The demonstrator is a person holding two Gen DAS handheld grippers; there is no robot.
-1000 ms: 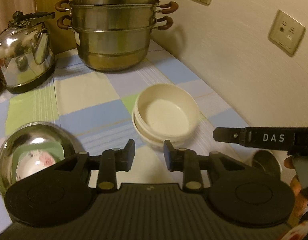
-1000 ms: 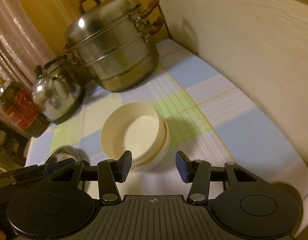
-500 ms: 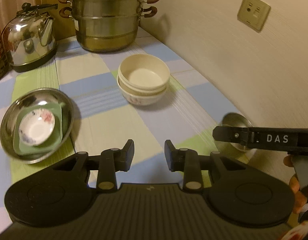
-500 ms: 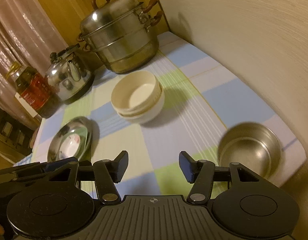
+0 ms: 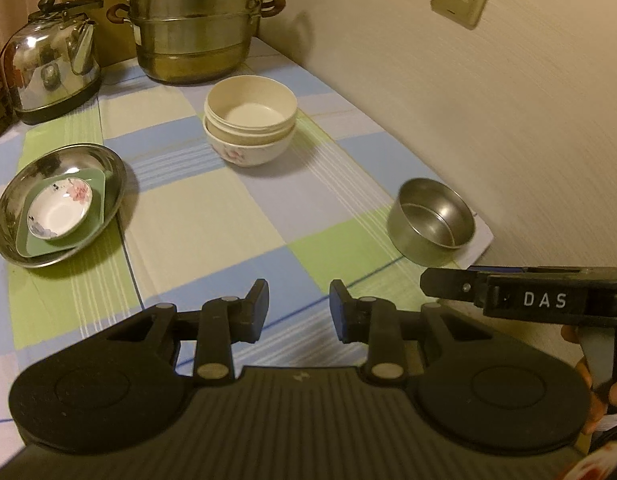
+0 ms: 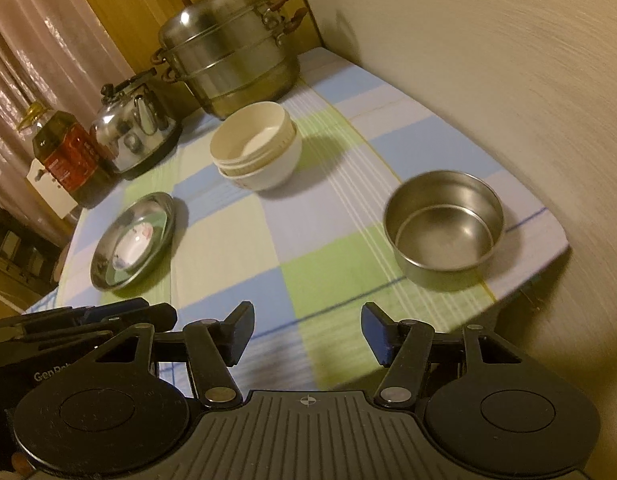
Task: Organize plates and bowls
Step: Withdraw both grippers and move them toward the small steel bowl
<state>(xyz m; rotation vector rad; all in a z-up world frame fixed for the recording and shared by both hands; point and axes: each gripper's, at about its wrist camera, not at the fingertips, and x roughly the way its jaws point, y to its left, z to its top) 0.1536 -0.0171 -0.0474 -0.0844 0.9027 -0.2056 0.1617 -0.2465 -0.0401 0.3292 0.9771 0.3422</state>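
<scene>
Steel bowl (image 6: 444, 224) sits ahead and right of my right hand-held gripper (image 6: 306, 330), nearer it than my left hand-held gripper (image 5: 298, 308); both empty, part-open.

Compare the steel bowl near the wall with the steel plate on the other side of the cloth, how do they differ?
The steel bowl is deep with straight upright walls; the steel plate is shallow and wide. The steel bowl is empty; the steel plate holds a green square dish with a small floral saucer on top. The bowl sits by the cloth's edge next to the wall, the plate on the opposite side. Both are shiny metal, upright on the checked tablecloth.
</scene>
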